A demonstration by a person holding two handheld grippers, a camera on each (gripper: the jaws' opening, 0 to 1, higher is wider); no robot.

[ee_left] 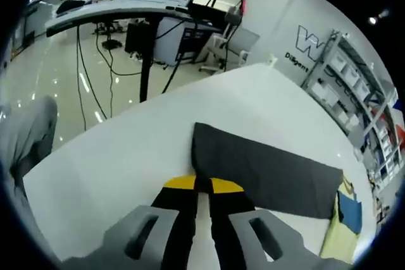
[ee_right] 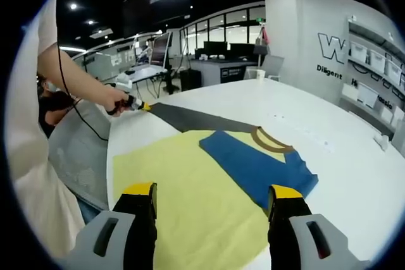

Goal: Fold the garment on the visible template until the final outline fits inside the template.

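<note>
Jaws pinching template (ee_left: 266, 172) corner (contact hidden)

The table (ee_right: 329, 124) is seen as a smooth, white, faintly glossy surface. The shirt (ee_right: 190, 188) is made of soft matt cloth, yellow with a blue sleeve; a matt dark grey sheet (ee_left: 266, 172) lies at the table's edge. The floor (ee_left: 57, 74) is polished and reflective.
</note>
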